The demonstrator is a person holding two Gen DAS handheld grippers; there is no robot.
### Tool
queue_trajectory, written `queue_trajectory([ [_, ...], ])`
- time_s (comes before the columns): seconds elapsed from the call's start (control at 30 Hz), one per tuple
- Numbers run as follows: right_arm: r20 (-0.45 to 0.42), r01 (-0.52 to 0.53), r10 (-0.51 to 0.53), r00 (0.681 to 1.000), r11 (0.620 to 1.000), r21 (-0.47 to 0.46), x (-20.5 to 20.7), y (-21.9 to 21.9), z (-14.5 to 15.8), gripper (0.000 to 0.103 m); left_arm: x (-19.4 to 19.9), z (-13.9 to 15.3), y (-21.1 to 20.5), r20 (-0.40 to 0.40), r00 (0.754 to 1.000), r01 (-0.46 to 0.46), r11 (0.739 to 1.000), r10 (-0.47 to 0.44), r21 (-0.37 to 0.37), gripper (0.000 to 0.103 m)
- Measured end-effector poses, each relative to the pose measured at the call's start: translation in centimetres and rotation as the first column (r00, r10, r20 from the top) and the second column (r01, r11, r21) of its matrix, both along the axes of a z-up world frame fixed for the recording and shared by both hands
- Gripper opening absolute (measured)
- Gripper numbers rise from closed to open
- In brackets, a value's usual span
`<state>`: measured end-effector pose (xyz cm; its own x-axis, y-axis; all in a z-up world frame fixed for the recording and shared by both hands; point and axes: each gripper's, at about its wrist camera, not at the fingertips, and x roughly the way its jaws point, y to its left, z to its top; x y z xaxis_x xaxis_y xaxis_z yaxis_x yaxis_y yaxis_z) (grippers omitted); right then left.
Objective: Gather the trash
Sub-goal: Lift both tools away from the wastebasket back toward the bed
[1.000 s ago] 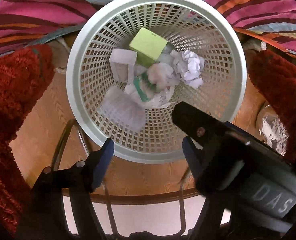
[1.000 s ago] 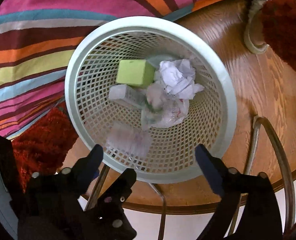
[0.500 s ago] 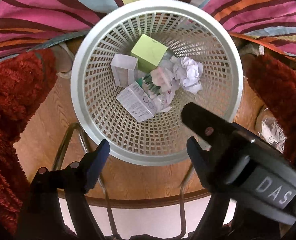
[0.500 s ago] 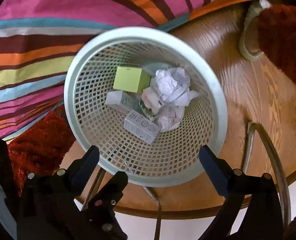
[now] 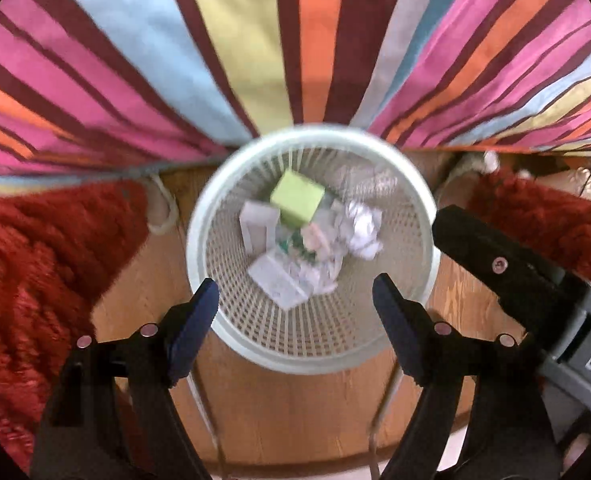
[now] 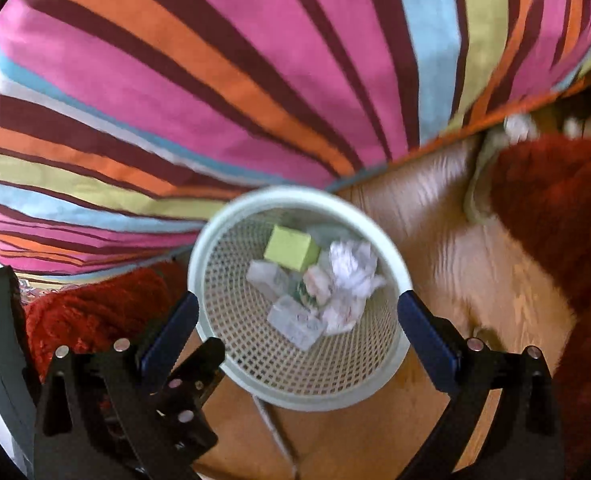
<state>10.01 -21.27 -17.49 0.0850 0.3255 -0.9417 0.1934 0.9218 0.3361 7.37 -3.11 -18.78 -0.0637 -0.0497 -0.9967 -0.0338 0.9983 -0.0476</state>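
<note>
Two grippers hang above the white mesh basket, the left gripper and the right gripper both with fingers spread wide and holding nothing. Down in the basket lie a green box, crumpled paper and small white cartons, all blurred. The basket stands on a wooden floor, just beside the striped fabric's edge, red shaggy rugs on either side.

Materials and finishes, both wrist views, frames blurred.

Basket: pale plastic lattice, smooth rim, slight sheen. Inside: crumpled paper, matt, creased; green box and white carton, smooth matt card. Floor: glossy grained wood. Rug: deep red shaggy pile. Striped cloth: soft, matt. Gripper fingers: matt black plastic, blue pads.
</note>
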Motion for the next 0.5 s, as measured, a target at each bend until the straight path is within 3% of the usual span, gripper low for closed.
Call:
queue_trajectory([
  [0.3,0.208,-0.012,0.020,0.978,0.999,-0.039,-0.5,-0.6,5.1,0.095,0.0,4.1,0.3,0.176,0.984,0.012,1.000,-0.015,0.013,0.077],
  [0.5,0.372,-0.011,0.038,0.928,0.997,-0.074,-0.9,-1.2,9.3,0.095,-0.4,8.8,0.6,0.356,0.934,0.029,0.999,-0.034,0.018,0.077],
])
